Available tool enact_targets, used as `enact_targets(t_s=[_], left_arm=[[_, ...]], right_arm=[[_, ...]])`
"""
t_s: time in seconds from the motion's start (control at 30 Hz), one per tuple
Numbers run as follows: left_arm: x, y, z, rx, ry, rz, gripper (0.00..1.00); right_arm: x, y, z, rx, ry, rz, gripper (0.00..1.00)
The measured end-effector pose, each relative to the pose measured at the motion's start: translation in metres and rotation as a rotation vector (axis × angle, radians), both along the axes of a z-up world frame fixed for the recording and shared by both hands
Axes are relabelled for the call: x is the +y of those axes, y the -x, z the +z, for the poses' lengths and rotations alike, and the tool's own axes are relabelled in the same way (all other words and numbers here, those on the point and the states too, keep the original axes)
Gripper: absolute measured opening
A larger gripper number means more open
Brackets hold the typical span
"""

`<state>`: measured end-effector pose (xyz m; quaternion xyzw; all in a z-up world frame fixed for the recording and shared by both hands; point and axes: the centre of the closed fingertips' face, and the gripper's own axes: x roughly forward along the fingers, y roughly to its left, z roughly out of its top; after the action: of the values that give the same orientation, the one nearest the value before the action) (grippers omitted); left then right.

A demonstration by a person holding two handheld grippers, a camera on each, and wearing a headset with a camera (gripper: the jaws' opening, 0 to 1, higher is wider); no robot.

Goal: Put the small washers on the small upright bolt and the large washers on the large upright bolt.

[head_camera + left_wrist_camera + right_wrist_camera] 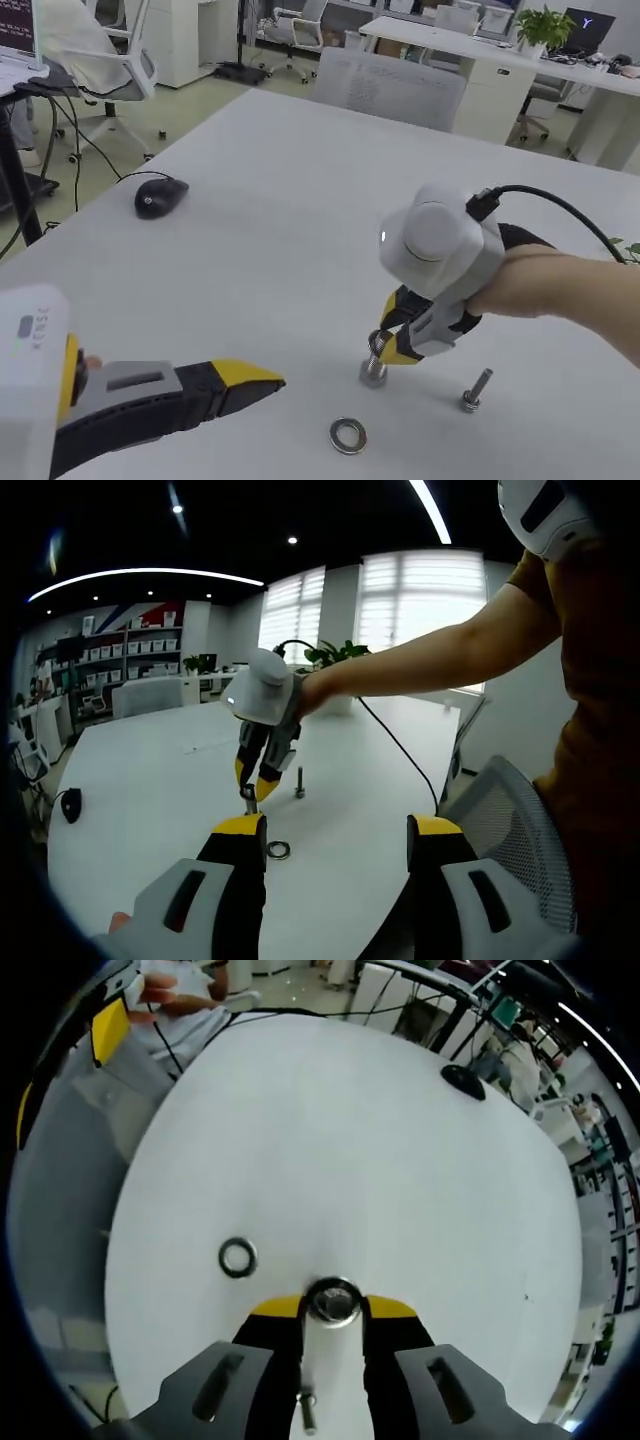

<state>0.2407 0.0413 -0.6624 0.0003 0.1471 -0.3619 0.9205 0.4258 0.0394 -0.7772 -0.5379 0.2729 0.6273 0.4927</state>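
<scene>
My right gripper (384, 345) hangs just over the large upright bolt (373, 373), shut on a large washer (333, 1302) that sits ring-like between its yellow tips. In the left gripper view the same gripper (254, 786) points down at the bolt (249, 802). The small bolt (475, 391) stands to the right of the large one, apart from it. One loose washer (347, 435) lies flat on the white table (280, 230), in front of the large bolt. My left gripper (338, 830) is open and holds nothing; it rests at the lower left (268, 381), short of the washer (278, 850).
A black mouse (160, 195) lies at the table's left side, with its cable running off the edge. A grey chair (390, 85) stands at the far edge. Other desks and chairs stand beyond. A chair back (520, 820) is close on my left gripper's right.
</scene>
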Motion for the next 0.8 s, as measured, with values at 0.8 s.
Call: enact_targets(t_s=[0.8], left_arm=[[0.004,-0.005,-0.009,0.024,0.008,0.011,0.56]], right_arm=[[0.006,-0.003,-0.035,0.040,-0.002,-0.018,0.24]])
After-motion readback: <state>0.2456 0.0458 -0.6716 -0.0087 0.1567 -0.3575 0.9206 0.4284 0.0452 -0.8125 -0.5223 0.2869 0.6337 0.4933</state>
